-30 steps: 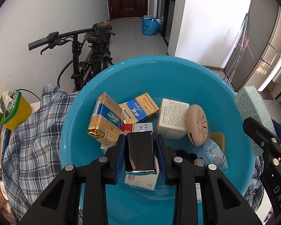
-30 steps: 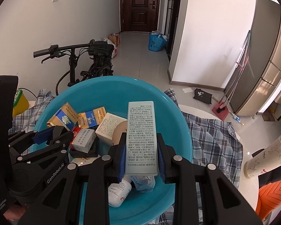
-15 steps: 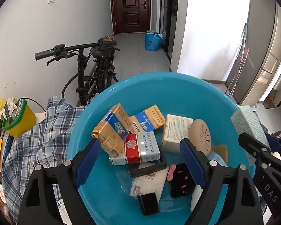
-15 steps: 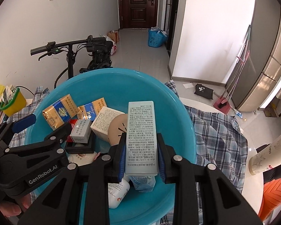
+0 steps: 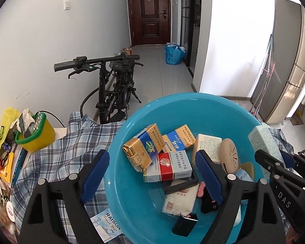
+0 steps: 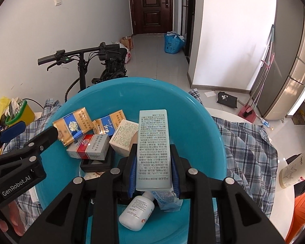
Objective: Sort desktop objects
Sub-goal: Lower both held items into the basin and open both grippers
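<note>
Your right gripper (image 6: 153, 169) clamps a tall pale printed carton (image 6: 153, 148) above the blue basin (image 6: 203, 122), the box standing upright between the pads and poking well past the fingertips; your left gripper (image 5: 150, 174) hangs spread wide and empty over the basin's near-left rim, one finger outside the wall above the plaid cloth (image 5: 57, 154); inside the basin lie a gold-and-blue pack (image 5: 144, 146), a red-and-white pack (image 5: 168, 166) resting on a black case (image 5: 181, 183), a small black box (image 5: 186, 224) and a white bottle (image 6: 137, 211) directly under the carton; let go from this height and the long carton may topple onto the bottle or tip over the rim; the hold sits low on the box, so a quick swing could let it pivot in the pads; the two tools are near, and crossing paths risks a knock
</note>
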Demonstrator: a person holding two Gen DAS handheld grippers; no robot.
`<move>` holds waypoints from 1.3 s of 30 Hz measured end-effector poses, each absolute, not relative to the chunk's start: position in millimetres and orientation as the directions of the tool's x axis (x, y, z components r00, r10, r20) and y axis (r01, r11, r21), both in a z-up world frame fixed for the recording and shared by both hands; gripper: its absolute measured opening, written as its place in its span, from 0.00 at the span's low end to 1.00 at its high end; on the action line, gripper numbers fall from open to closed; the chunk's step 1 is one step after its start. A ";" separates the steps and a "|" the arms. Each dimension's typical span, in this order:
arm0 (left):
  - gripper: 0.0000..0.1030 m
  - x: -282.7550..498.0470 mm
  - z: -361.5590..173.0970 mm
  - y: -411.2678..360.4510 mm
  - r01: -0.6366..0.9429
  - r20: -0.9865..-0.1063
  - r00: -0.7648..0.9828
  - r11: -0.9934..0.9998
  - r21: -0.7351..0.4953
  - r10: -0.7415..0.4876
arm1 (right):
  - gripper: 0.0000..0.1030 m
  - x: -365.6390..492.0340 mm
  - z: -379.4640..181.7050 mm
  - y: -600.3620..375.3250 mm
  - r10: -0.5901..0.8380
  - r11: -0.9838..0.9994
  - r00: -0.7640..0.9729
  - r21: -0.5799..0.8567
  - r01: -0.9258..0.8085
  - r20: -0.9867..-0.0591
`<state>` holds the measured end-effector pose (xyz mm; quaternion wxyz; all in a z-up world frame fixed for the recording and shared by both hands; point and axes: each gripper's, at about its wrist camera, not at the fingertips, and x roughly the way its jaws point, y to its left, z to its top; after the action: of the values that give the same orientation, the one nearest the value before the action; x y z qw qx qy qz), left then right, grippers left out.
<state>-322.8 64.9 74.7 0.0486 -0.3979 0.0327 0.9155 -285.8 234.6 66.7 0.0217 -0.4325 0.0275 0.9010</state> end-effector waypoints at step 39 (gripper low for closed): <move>1.00 -230.4 135.3 43.1 -0.100 -0.238 -0.963 -0.987 -0.128 0.128 | 1.00 -216.7 120.3 245.2 0.078 -0.997 -0.849 -0.050 -0.061 -0.523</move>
<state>-230.4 43.1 135.3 0.0577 -0.1236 -0.0573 0.9890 -216.7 245.2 120.3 0.0362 -0.2724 -0.0157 0.9614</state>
